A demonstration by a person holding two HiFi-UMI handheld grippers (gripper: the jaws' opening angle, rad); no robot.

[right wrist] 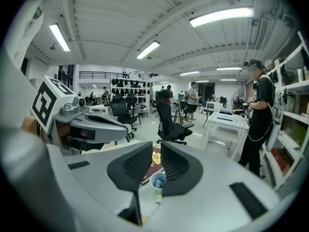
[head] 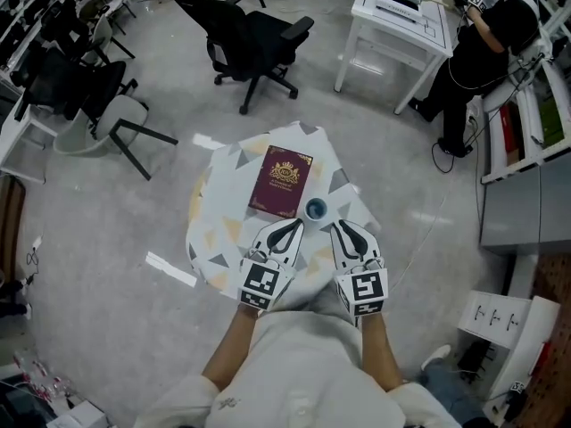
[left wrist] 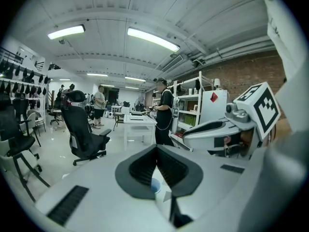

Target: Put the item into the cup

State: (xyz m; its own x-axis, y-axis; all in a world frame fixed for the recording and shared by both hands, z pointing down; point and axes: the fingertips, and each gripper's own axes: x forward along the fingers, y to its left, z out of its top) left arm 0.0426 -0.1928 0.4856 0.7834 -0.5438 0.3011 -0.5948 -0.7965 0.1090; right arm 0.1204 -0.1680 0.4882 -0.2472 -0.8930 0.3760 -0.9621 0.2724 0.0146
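Standing on the small patterned table (head: 214, 194), the cup (head: 316, 209) sits just right of the near right corner of the maroon book (head: 281, 181). The right gripper view shows a pale item (right wrist: 157, 183) lying inside the cup; its kind cannot be told.

Left gripper (head: 297, 225): positioned over the near part of the table, just near and left of the cup. Its jaws are clenched, tips meeting, with nothing gripped between them. In its own view the cup's blue rim (left wrist: 155, 186) shows below the pads.

Right gripper (head: 339, 226): positioned just near and right of the cup, beside the left gripper. Its jaws are released, with a narrow gap between the pads. The gap holds nothing; the book and the cup are seen through it, beyond the tips.

Neither gripper touches the cup or the book.
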